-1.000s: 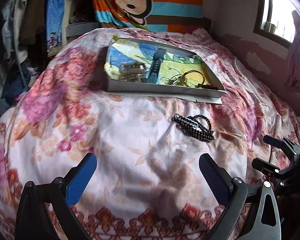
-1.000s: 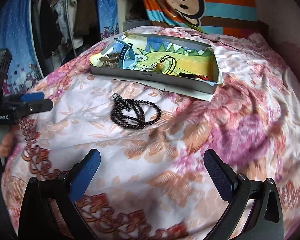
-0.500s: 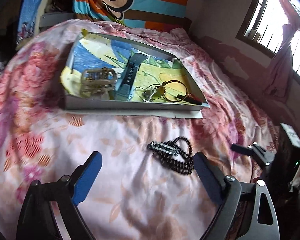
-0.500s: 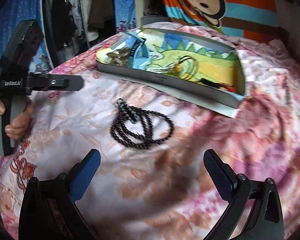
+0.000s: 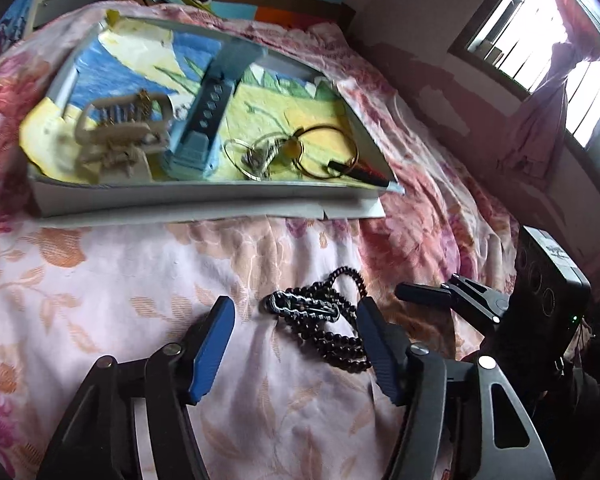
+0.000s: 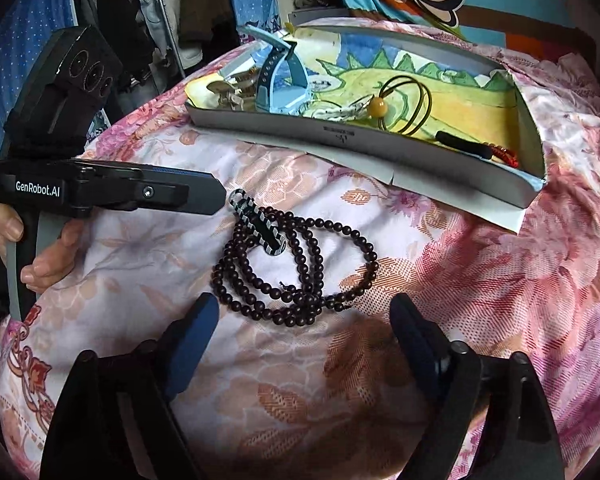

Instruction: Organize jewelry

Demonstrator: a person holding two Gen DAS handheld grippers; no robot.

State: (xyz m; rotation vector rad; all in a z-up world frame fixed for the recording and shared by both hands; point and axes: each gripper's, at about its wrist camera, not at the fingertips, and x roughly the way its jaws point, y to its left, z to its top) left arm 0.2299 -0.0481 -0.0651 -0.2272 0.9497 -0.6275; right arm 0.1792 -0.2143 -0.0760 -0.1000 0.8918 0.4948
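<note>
Blue-padded left tongs wide open, straddling bead necklace

We see the bead necklace lying on the bedspread, with the shallow box behind it, well apart. In the box, the hair clips sit at the left end, the watch strap just right of them, the bangle further right. The left gripper straddles the necklace; the right gripper lies before it.
</note>
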